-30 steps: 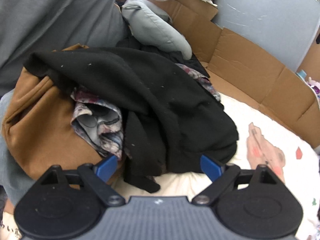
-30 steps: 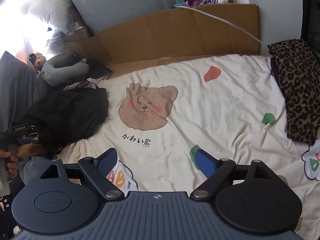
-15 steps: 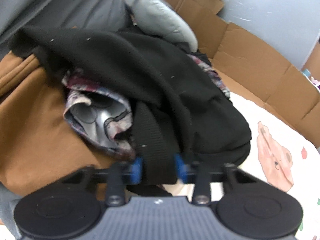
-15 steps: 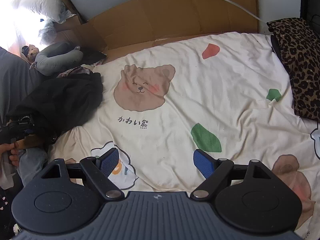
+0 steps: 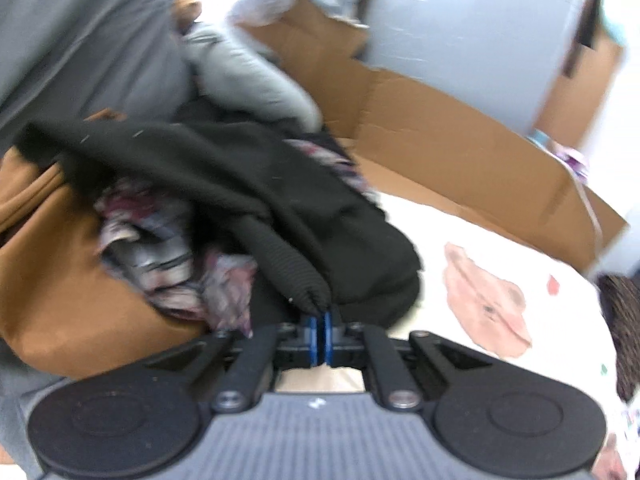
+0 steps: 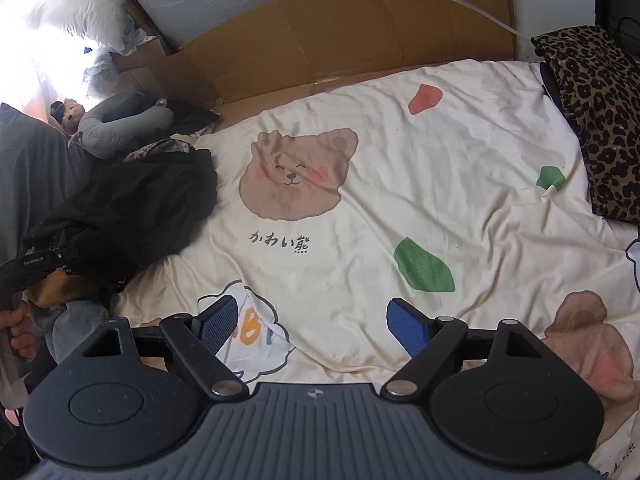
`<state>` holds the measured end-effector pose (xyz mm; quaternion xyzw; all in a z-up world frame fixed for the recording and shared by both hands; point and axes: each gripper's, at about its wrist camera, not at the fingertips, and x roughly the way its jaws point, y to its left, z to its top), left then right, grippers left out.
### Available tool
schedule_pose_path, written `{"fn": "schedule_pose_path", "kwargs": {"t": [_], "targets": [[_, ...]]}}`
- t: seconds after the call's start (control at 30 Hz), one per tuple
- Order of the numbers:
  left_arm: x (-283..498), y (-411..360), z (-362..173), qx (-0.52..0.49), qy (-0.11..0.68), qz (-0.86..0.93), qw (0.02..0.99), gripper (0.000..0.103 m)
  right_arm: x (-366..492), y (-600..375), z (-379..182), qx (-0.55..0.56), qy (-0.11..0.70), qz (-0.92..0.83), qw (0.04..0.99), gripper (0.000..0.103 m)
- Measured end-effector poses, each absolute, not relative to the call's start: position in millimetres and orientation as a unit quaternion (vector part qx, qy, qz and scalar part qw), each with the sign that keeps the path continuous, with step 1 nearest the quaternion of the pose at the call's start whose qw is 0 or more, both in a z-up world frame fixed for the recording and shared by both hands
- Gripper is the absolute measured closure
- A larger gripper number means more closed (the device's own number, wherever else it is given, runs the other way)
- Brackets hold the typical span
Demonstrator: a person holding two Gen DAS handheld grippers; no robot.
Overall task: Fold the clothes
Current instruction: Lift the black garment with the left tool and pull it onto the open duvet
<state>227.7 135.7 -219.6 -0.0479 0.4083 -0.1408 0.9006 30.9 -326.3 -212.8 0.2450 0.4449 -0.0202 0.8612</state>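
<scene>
Left gripper point(image 5: 320, 322) pinches ribbed cuff of black garment point(image 5: 248, 184), heaped beside bear print point(image 6: 296, 176), at bedsheet point(image 6: 440, 184) edge. Right gripper point(image 6: 316, 326) hovers spread over clear sheet nearer than the print. Brown garment point(image 5: 56, 280) partly buried; left view blurred

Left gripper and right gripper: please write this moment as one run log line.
left gripper: shut on black garment | right gripper: open, empty, over bedsheet | pile: brown garment, patterned cloth | stage: pickup
</scene>
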Motion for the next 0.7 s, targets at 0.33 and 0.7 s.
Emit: {"fn": "schedule_pose_path", "kwargs": {"t": [0.33, 0.7], "targets": [[170.7, 81.8, -206.7, -0.033, 0.417, -0.231, 0.878, 0.099, 21.9, -328.4, -206.3, 0.254, 0.445, -0.019, 0.858, 0.017], [126.0, 20.2, -224.6, -0.061, 0.449, -0.299, 0.840, 0.100, 9.7, -331.2, -195.8, 0.242, 0.445, -0.019, 0.862, 0.017]]}}
